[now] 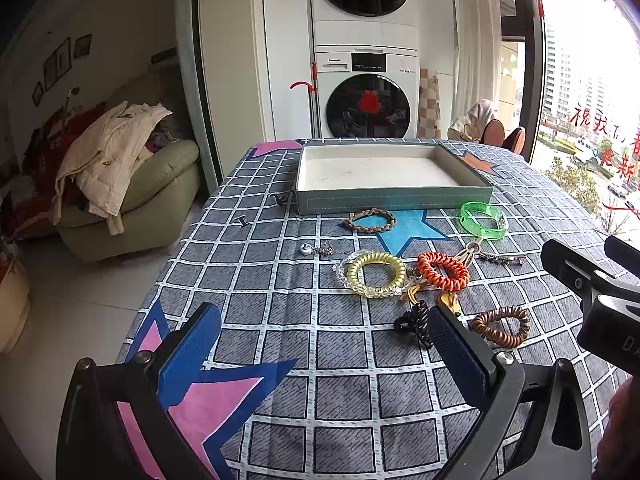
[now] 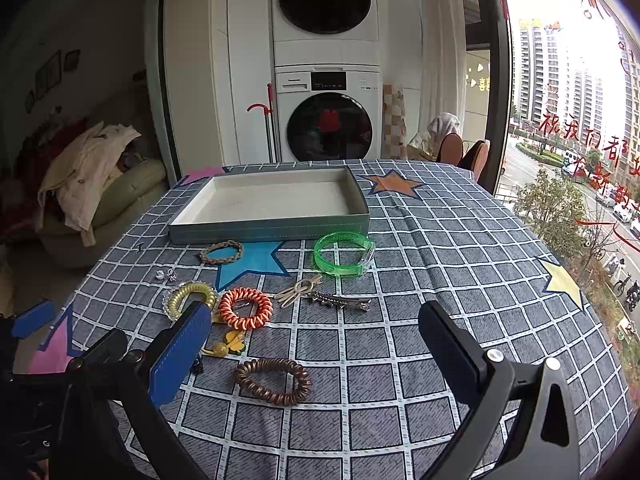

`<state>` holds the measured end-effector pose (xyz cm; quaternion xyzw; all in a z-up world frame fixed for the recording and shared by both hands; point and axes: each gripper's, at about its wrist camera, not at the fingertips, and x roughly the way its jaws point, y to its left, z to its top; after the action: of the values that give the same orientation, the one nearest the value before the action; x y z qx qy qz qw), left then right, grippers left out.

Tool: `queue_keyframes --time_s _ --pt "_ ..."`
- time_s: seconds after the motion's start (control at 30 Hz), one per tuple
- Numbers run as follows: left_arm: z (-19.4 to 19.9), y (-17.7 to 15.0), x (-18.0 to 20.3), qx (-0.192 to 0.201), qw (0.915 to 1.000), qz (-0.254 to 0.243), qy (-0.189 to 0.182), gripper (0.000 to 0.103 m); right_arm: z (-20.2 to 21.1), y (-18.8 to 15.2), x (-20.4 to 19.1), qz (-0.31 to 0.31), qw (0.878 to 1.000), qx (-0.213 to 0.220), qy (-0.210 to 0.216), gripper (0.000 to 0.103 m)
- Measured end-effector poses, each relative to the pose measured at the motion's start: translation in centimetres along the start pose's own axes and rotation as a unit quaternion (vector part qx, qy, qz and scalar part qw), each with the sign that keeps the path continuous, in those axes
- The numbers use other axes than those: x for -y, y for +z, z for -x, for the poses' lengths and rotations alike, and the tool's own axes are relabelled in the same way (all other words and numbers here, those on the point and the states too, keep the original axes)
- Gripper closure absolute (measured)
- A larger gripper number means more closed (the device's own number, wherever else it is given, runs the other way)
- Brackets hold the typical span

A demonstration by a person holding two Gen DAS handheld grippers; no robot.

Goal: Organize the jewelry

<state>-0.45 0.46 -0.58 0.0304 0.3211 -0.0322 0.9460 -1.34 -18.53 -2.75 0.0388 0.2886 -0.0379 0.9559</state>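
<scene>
1. Both grippers were hanging over the table with nothing in them: the left gripper [image 1: 320, 344] had its jaws spread wide, and the right gripper [image 2: 316, 340] was just as wide open
2. The tray [image 2: 268, 230] sat at the far side of the checked tablecloth [image 2: 420, 320], with nothing inside it
3. All the jewelry was still out on the cloth in front of the tray: a braided bracelet [image 2: 221, 251] and green bangle [image 2: 343, 254] closest to it
4. Nearer in were the yellow coil tie [image 1: 376, 270], orange coil tie [image 2: 245, 308], a silver hair clip [image 2: 340, 301] and a beige knot piece [image 2: 298, 290]
5. The brown coil tie [image 2: 273, 381] lay nearest the right gripper, and a black claw clip [image 1: 414, 322] was right beside the left one's right finger
</scene>
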Motion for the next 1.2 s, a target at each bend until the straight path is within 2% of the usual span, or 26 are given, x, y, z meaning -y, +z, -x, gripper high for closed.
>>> queue_keyframes --time_s 1.2 --pt "-0.36 0.45 -0.43 -0.004 1.0000 0.009 0.001 0.000 -0.15 0.15 0.23 -0.002 1.000 0.001 0.001 0.000"
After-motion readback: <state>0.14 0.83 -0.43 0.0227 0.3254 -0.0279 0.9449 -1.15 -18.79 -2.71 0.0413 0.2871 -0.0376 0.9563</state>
